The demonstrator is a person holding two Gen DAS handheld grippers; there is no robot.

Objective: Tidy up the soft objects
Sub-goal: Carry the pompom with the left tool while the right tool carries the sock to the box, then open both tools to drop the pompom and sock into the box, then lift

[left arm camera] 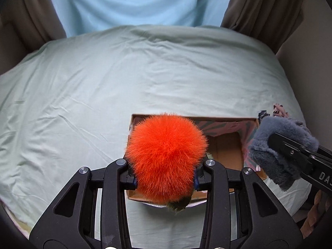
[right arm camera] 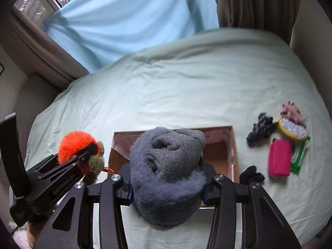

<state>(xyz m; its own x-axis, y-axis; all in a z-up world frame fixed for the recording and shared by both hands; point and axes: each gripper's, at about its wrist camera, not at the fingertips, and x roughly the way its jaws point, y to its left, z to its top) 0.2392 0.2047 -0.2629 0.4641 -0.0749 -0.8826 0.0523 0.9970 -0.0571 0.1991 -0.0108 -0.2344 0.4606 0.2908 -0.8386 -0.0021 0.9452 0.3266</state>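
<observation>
Left wrist view puts the left gripper (left arm camera: 165,173) low in the centre, fingers clamped on an orange pompom (left arm camera: 166,155) that hangs right over the near-left part of the open cardboard box (left arm camera: 226,151). At the right edge of that frame the right gripper (right arm camera: 167,191) comes in, pinching a grey fuzzy item (right arm camera: 166,166); its own camera shows that item bulging between the fingers, centred above the box's near wall.

Both hands are loaded and poised at the drop-off stage, by my reading. What's called for next: lower each load inside the walls, then let go, one hand at a time since they crowd the same opening.

Room check: the box floor looks bare, and the green bedsheet (left arm camera: 83,93) lies open to the left and top of frame. Right of the box wait a pink pouch (right arm camera: 279,158), a brush (right arm camera: 293,129) and dark scrunchies (right arm camera: 260,129).
</observation>
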